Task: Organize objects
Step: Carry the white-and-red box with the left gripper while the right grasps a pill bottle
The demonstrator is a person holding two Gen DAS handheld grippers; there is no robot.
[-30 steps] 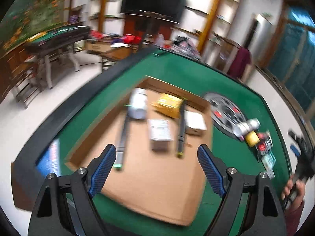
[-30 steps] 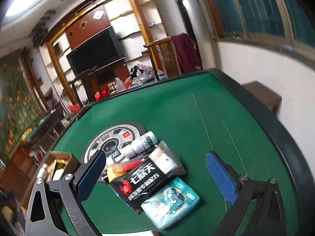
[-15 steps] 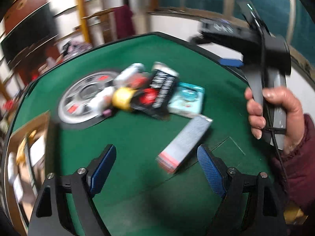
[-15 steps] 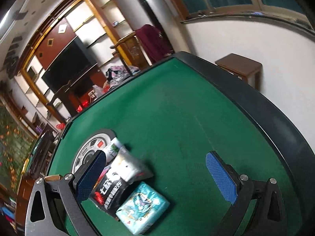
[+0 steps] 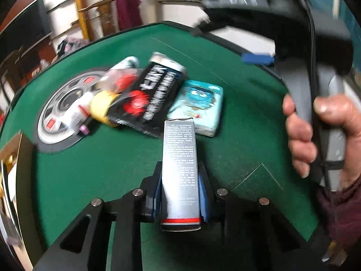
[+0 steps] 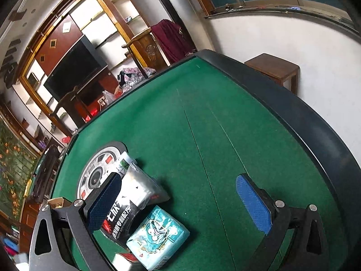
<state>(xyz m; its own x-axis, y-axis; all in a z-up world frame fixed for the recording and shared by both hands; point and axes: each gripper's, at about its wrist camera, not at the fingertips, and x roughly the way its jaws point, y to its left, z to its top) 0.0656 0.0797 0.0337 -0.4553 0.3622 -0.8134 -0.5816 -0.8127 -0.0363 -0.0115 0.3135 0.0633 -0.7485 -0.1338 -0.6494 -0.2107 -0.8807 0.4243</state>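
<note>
My left gripper is shut on a long silver-grey box with a red stripe, above the green felt table. Beyond it lies a pile: a black packet with white lettering, a teal tissue pack, a yellow roll and a white bottle. My right gripper is open and empty over the felt, with the black packet and teal tissue pack by its left finger. The right gripper's handle and hand show in the left wrist view.
A round silver hub sits in the table's middle, seen also in the right wrist view. A cardboard box edge is at the left. The table has a dark raised rim. A wooden stool stands beyond it.
My left gripper swung from the cardboard box to the pile and closed on the silver-grey box that lay on the felt. My right gripper stayed open and shifted a little.
</note>
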